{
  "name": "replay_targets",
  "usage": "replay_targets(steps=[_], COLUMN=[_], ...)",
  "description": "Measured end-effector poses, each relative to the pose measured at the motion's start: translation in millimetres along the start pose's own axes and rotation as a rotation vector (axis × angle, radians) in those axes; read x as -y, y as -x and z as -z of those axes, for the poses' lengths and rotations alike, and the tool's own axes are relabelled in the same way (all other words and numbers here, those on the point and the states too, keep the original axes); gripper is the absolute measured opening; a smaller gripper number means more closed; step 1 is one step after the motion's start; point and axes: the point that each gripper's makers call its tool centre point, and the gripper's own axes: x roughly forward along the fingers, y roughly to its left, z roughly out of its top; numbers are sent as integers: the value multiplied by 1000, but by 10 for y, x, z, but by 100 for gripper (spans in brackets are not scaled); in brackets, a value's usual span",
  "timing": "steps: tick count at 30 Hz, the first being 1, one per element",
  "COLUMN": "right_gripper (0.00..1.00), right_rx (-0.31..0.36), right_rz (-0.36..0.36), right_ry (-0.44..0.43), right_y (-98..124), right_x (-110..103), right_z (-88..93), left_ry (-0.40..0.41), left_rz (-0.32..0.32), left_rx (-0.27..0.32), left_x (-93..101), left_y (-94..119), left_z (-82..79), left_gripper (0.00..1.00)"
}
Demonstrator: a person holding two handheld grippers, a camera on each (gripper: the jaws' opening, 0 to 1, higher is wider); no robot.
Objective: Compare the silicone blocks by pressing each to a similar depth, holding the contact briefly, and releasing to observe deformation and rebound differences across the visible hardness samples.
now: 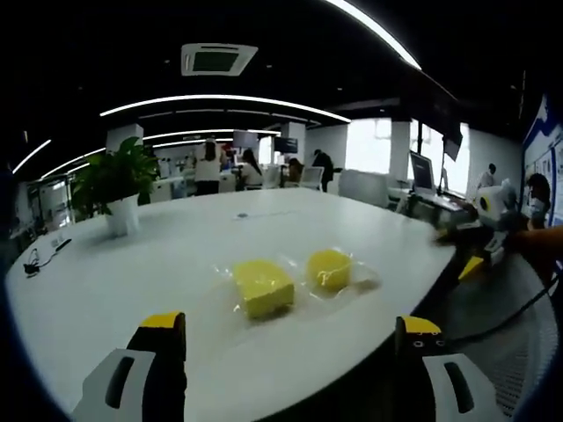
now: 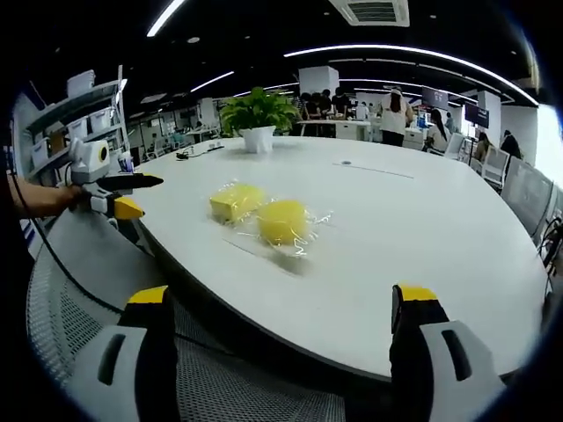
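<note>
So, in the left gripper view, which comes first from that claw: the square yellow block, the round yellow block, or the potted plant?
1. Square yellow silicone block, in clear wrap, centre, nearest.
2. Round yellow silicone block, just beyond, to the right.
3. Green potted plant in white pot, far left of the table.

The surface was smooth white laminate with a soft sheen. The square block and round block looked matt yellow, each sealed in clear, glossy, crinkled plastic film. At 7 o'clock in the right gripper view, a grey mesh chair looked woven and rough.
</note>
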Motion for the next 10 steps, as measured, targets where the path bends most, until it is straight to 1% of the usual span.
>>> replay_targets(steps=[5,10], right_gripper=[96,96], right_rx=[11,41], right_rz=[12,28], right_ry=[-9,-31], right_y=[-1,9], right_x=[28,69], right_z=[-6,-39], left_ry=[13,14], left_rz=[0,12], left_rx=[-21,-30], left_x=[-14,2], left_y=[2,-7], left_z=[48,66], left_gripper=[99,99])
